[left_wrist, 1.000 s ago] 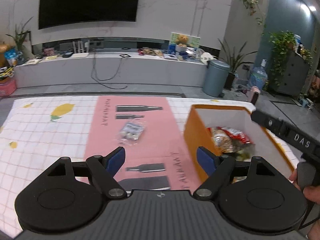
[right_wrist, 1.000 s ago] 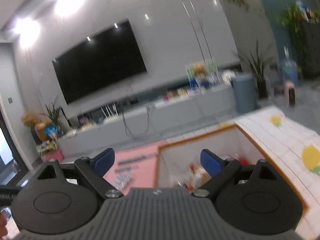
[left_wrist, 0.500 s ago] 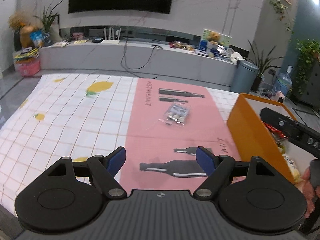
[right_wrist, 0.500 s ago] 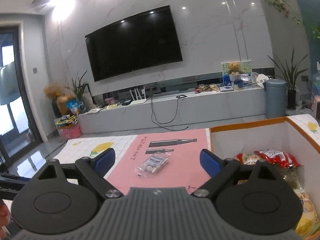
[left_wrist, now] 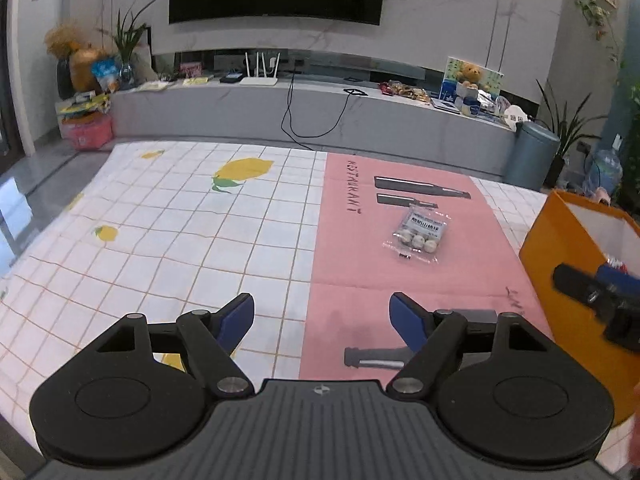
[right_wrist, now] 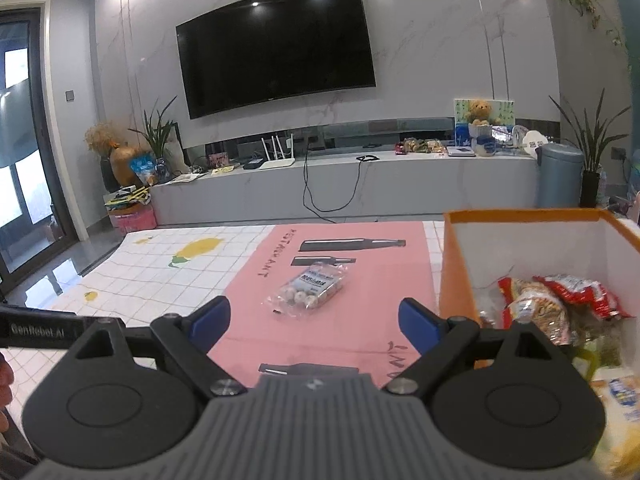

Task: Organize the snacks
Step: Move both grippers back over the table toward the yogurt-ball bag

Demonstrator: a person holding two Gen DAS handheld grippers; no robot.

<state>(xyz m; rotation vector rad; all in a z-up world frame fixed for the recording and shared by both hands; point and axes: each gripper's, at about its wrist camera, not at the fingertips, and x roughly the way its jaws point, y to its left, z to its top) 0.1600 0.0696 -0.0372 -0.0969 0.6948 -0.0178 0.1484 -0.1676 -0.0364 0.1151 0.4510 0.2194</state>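
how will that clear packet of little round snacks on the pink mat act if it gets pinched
The clear packet will probably crinkle and flop, since its film looks thin. Likely light, holding only a few small balls. It lies flat, so the film may slide on the pink mat.

Left tongs: blue pads wide apart, nothing between them, pointing forward and down. Right tongs: blue pads wide apart, nothing held, tilted gently down. Both sets of jaws have just been closing slightly.
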